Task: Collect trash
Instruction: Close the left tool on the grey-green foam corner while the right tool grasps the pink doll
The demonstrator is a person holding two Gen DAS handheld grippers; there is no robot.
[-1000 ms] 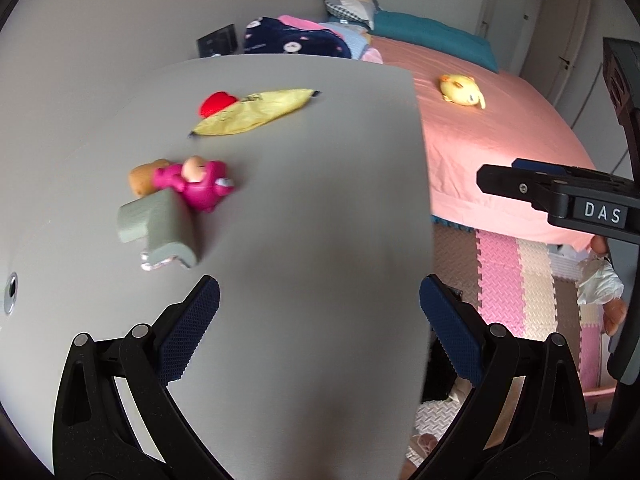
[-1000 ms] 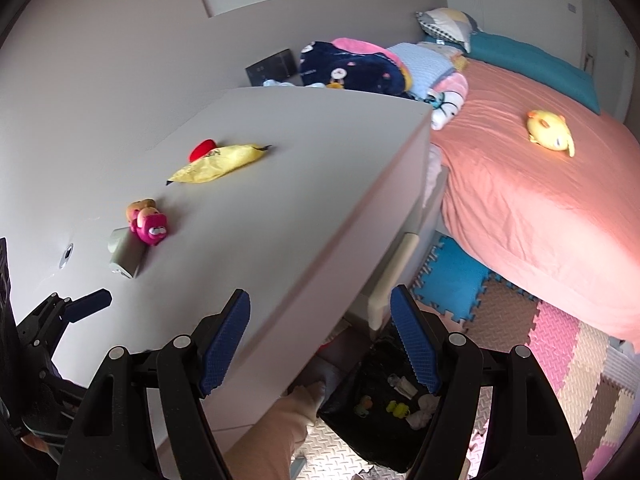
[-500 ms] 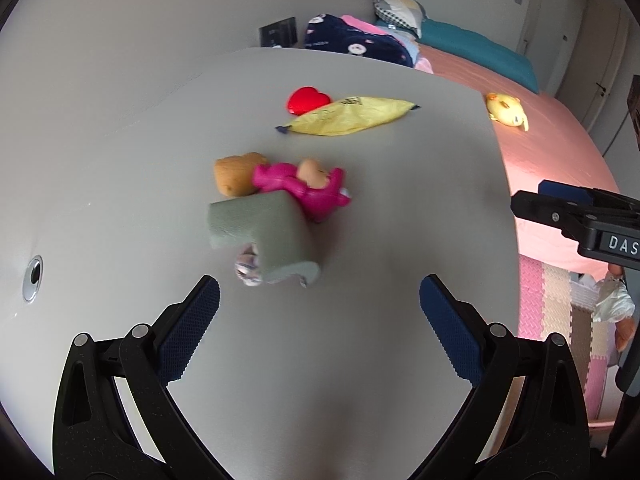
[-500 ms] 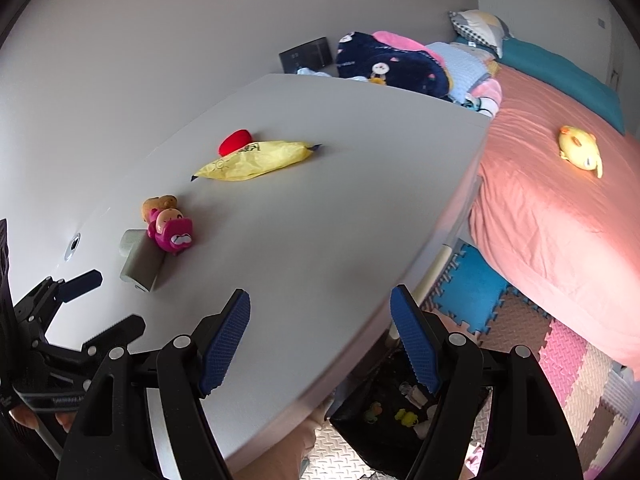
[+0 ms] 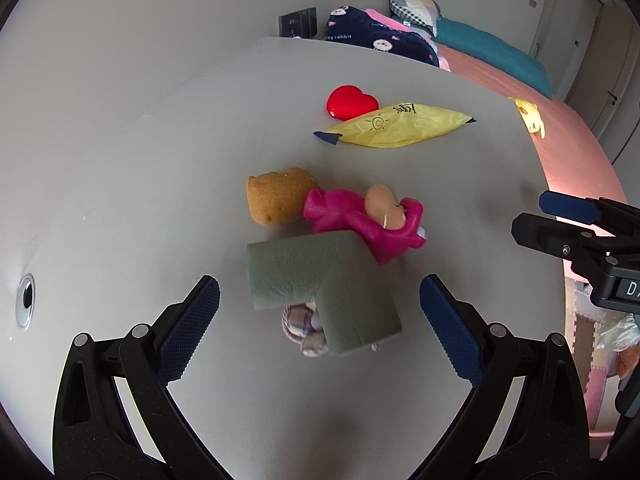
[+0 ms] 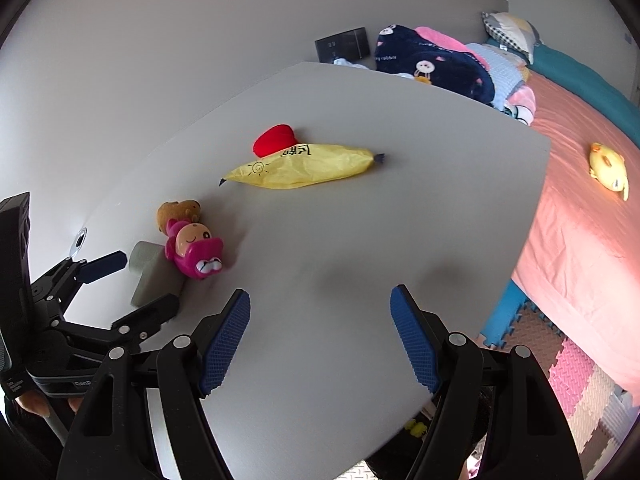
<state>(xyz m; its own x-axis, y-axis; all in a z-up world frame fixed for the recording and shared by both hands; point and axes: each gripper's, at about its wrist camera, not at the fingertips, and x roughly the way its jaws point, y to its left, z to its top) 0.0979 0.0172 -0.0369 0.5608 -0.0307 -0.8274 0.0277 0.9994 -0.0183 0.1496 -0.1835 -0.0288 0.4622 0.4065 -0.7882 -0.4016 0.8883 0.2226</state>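
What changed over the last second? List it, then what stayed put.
The left gripper moved in over the table toward the grey foam piece, which now sits just ahead of its open fingers. The right gripper swung over the table too. Nothing was grasped. The pink toy, yellow wrapper and red heart stayed put.

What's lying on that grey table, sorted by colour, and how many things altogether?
Red: 1, heart
Yellow: 1, wrapper
Brown: 1, plush bear
Pink: 1, toy figure
Grey-green: 1, L-shaped foam piece
Pale checked: 1, small item half hidden under the foam
Total: 6
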